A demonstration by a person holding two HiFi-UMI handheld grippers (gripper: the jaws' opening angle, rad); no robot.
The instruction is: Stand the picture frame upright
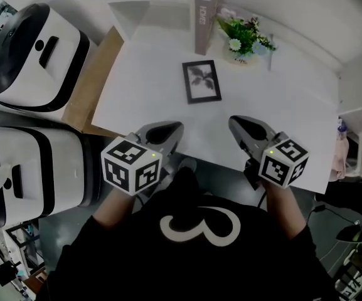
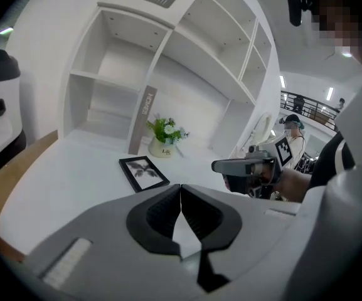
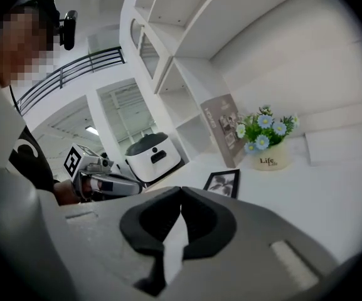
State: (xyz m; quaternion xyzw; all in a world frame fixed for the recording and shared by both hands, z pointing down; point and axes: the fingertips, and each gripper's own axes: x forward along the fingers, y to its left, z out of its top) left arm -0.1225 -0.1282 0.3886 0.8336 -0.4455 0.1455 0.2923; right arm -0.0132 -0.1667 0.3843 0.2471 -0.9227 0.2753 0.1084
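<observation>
Flat and face up on the white table [image 1: 281,105], towards its far middle, the picture frame [image 1: 201,81]: black border round a pale print of what looks like leaves, though too small to be sure. Just beyond its far edge, a tall book [image 1: 206,17] standing upright, and to the right of that a small pot of flowers [image 1: 243,39], green sprigs with white and blue heads, near the frame but not touching it. Behind both, against the far wall, white shelves [image 2: 168,55] rising in several compartments. Off the table's left side, a wooden panel [image 1: 90,80], and further left two white machines [image 1: 36,58] with black trim, one far, one near. Over the near edge of the table, left gripper [image 1: 175,128] and right gripper [image 1: 234,121] side by side with a clear gap between them, both pointing towards the far side and tilted slightly down, the frame lying ahead of that gap and touched by neither. Left claw closed, dark pads meeting tip to tip with nothing caught between them. Right claw the same, pressed together and empty. Nearest of all, below the two marker cubes, a black shirt [image 1: 193,256] with a white figure on its front
</observation>
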